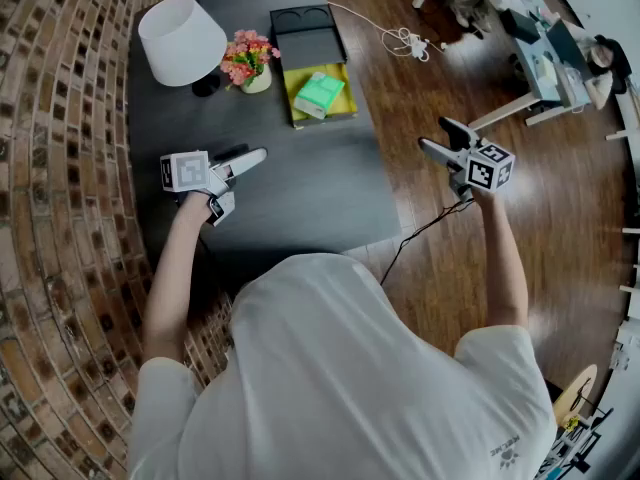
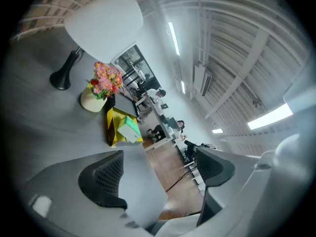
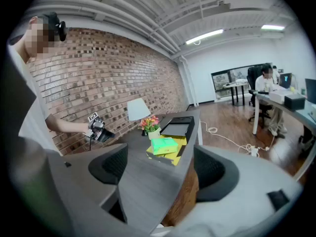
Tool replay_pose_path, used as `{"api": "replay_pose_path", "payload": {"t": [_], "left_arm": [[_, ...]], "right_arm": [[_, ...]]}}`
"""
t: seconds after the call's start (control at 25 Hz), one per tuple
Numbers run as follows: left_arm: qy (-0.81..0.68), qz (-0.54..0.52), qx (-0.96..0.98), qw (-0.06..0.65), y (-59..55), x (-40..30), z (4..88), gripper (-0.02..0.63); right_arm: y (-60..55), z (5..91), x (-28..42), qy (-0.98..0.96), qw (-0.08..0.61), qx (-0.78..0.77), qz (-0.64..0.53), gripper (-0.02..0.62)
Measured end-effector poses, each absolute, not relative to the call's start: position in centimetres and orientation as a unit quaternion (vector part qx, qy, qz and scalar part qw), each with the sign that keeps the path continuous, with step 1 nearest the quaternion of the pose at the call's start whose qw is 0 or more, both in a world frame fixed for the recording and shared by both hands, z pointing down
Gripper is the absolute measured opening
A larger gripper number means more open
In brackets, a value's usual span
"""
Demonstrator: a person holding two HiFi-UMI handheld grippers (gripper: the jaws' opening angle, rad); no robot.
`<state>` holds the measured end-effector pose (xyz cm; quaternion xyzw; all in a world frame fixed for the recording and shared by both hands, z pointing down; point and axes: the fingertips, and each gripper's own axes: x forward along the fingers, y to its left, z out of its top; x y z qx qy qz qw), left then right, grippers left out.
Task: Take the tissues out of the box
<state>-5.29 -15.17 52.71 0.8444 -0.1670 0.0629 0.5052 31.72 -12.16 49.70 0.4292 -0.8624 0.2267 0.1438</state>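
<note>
Tissues (image 1: 320, 94) sat in the yellow box (image 1: 350, 93) on the table (image 1: 300, 198); I had my left gripper (image 1: 243, 180) and right gripper (image 1: 433, 134) both spread, empty, well away from it.

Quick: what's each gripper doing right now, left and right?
Left gripper: open, holding nothing.
Right gripper: open, holding nothing.

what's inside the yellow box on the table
A green tissue pack lies in the open yellow box, set at a slant. Anything under the pack, and the box floor there, is covered.
</note>
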Motion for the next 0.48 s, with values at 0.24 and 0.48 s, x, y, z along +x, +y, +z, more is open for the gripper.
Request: {"api": "replay_pose_path", "payload": {"t": [0.24,0.48], "left_arm": [[-0.204,0.054,0.852,0.478,-16.6,-5.7,51.5,0.399],[-0.247,0.073,0.862,0.436,-16.8,-7.0,52.3,0.408]], "right_arm": [[-17.3,49.2,29.7,-0.891,0.212,0.365,0.169,0.419],[-22.4,51.7,26.3,-0.910,0.303,0.257,0.117,0.440]]}}
